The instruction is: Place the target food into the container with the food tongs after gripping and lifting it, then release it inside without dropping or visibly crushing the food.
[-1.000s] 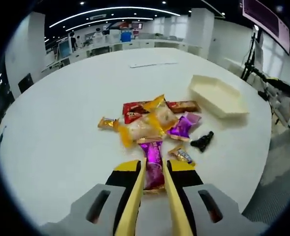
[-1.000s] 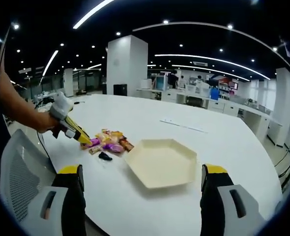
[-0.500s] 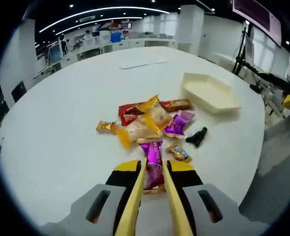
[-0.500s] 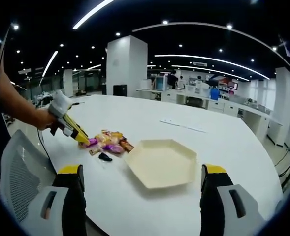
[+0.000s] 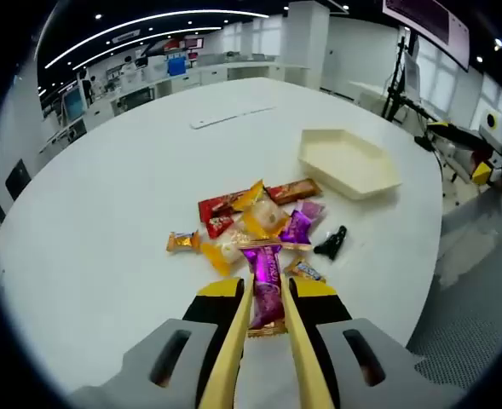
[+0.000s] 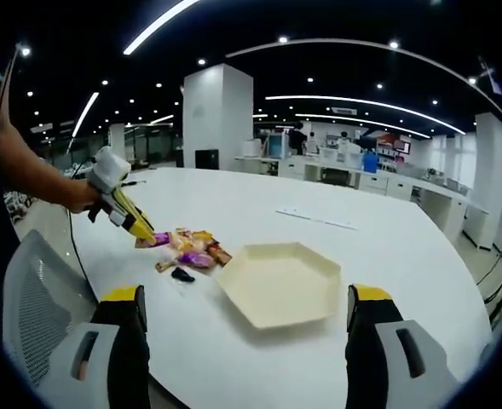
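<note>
Lifted since a second ago: purple foil-wrapped snack bar now hangs off the round white table, clamped in the yellow food tongs that the left gripper squeezes. Right gripper gapes wide, idle. Step: carry. Next: swing toward the cream hexagonal tray near the table's far edge, lower, ease open. Bar's near end hidden by tongs; remaining wrapper pile labels unreadable.

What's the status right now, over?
Left gripper shut on purple candy, lifted off the table. Right gripper open, idle. Container empty beyond the pile, path open.
</note>
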